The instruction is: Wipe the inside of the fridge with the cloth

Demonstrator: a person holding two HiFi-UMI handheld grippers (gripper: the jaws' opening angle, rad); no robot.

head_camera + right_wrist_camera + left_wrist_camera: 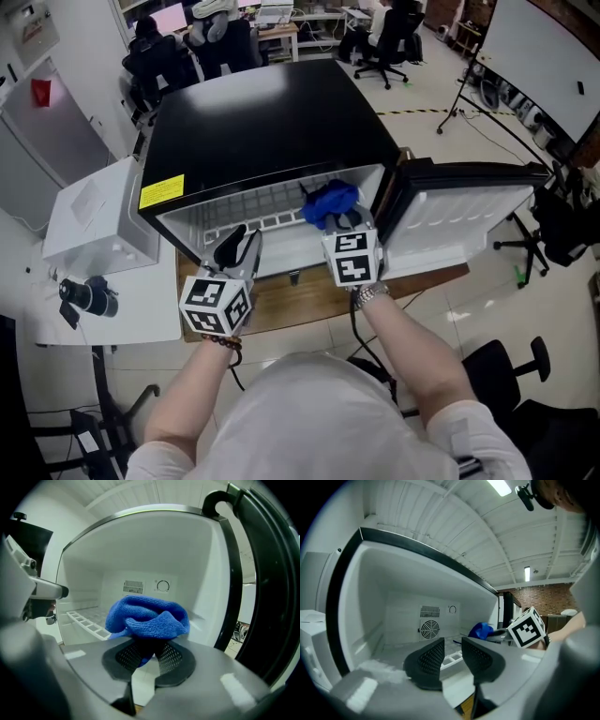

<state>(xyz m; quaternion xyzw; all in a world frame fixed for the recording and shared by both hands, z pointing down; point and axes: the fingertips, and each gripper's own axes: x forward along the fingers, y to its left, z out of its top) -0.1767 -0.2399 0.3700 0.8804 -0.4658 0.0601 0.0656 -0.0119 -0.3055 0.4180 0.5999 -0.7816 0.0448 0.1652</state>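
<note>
Both pads of your right gripper [147,651] are closed on the blue cloth [149,615]. The cloth bunches up above the jaws and stands just inside the mouth of the fridge [267,117], near its right wall. The jaws of your left gripper [452,652] stand a narrow gap apart with nothing between them, and they touch nothing.

That left gripper sits at the fridge's lower front edge, left of centre, well apart from the cloth. Behind the cloth the cavity is open back to the rear wall, where the round fan grille [430,629] shows. A white rack [267,223] lies along the fridge floor between the two grippers. The door [469,220] is swung wide to the right, leaving the whole opening free.

Both your forearms reach forward side by side. Each gripper points into the fridge, tipped slightly down, with its marker cube facing you.
</note>
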